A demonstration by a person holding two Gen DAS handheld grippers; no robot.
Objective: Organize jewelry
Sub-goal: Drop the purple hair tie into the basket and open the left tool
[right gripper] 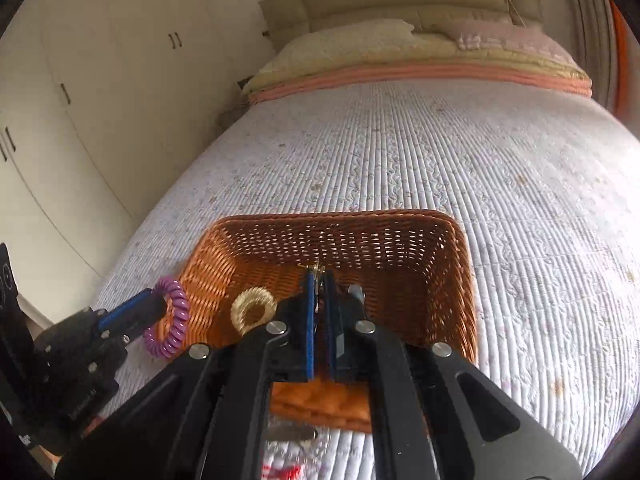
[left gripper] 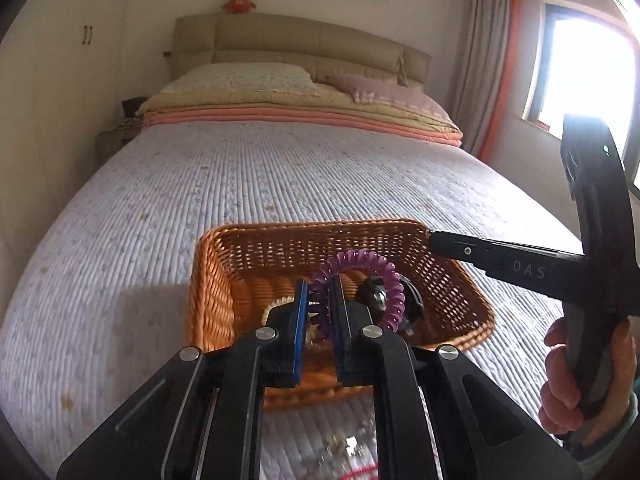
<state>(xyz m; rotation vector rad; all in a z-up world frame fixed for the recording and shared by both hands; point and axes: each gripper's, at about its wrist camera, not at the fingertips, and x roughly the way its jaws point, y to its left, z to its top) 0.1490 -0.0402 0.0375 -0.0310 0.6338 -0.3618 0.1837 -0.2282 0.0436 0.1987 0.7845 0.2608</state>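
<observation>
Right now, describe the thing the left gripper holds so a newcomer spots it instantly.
Start at the bed, then the wicker basket near its foot. At the basket's left rim, the left gripper pinches a purple coil tie. It is a springy plastic spiral loop, unlike the straw-coloured ring lying inside the basket.

One clear reading here: pale capitals "DAS" sit on the black body of the right gripper [left gripper: 430,236], on the bar running back from its fingers toward the handle. Over on the left gripper [right gripper: 160,304], small pale lettering runs along the lower housing behind its fingers, but it's too blurred to make out. Nothing else legible.
</observation>
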